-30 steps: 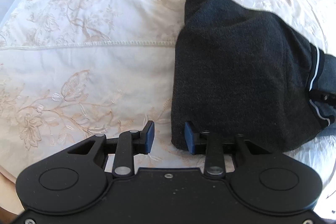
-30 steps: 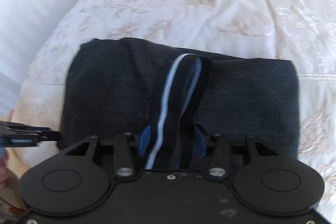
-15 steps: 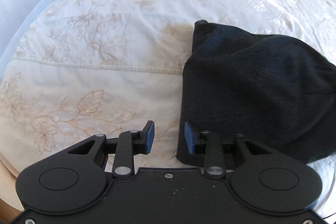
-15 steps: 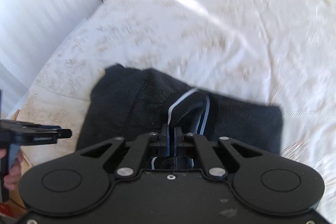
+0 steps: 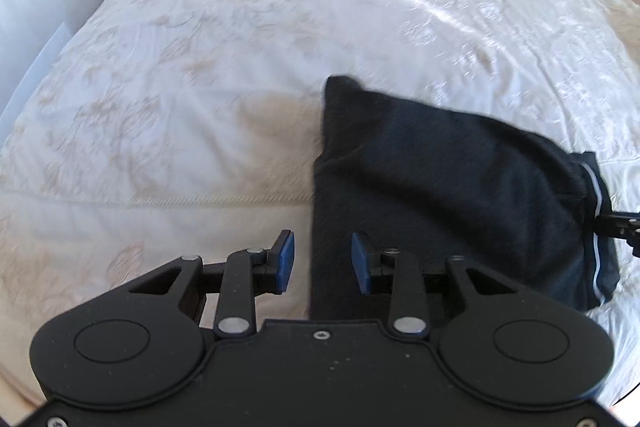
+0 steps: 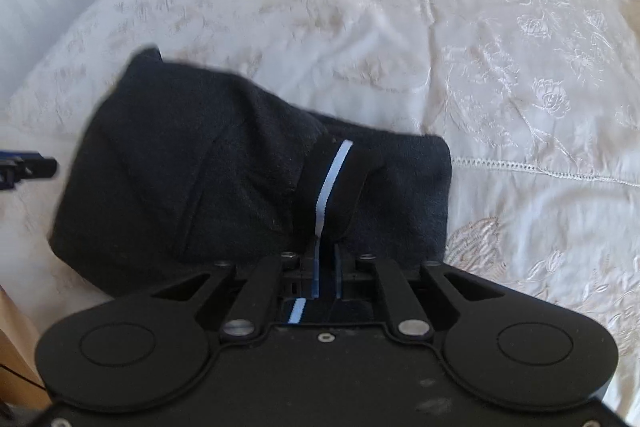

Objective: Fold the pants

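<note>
Cream embroidered bed [image 5: 200, 115] under soft, limp dark pants [image 6: 208, 171], best gripped by striped waistband [image 6: 334, 179]. Right gripper [image 6: 326, 277] clamped there, having just eased slightly; left gripper [image 5: 322, 261] apart, empty.

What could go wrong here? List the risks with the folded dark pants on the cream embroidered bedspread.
1. The right gripper, whose jaws have just been moving, pinches only the striped waistband of the folded dark fleece pants; the narrow bite may slip.
2. The left gripper is open with the pants' edge between its pads, ungripped, so a one-sided lift could undo the fold.
3. The cream embroidered bedspread could drag trailing fabric.
</note>
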### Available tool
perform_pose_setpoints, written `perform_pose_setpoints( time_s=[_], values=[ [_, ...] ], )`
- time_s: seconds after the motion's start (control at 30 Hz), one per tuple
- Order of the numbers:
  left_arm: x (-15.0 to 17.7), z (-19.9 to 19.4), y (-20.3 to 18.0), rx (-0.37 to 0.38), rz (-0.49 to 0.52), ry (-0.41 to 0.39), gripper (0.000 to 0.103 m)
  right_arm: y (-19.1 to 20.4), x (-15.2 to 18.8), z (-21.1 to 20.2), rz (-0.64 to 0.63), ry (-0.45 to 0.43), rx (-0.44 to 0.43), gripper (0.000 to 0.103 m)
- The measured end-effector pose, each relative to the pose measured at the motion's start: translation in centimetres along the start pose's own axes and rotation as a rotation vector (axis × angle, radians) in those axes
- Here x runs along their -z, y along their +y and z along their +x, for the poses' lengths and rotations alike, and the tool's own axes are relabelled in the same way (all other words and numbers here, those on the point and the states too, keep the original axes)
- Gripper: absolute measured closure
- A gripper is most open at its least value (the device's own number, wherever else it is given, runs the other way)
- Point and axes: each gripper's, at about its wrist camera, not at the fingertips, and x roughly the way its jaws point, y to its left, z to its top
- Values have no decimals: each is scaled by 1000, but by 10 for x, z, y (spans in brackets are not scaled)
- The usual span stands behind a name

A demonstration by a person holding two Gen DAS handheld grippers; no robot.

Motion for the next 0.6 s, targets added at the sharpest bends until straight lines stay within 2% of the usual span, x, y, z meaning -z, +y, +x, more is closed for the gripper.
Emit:
perform_pose_setpoints(
  time_s=[0.07, 0.1, 0.2, 0.27, 0.4, 0.5, 0.6],
  values=[
    [-3, 11, -5, 16, 27, 11, 60, -3, -4, -11, 42, -53, -17, 72],
    [-2, 18, -9, 14, 48, 26, 59, -4, -6, -13, 58, -72, -14, 69],
    [4, 53, -15, -38, 93, 117, 59, -13, -15, -10, 105, -86, -7, 68],
    [8, 76, -11, -74, 80, 191, 59, -21, -20, -5, 132, -74, -27, 67],
    [7, 82, 3, -43, -16, 213, 57, -29, -30, 11, 131, -44, -71, 64],
    [9, 81, 2, -47, 3, 207, 56, -32, -36, 30, 137, -17, -145, 63],
    [10, 81, -6, -69, 34, 198, 56, -35, -43, 51, 151, -18, -160, 62]
  ],
)
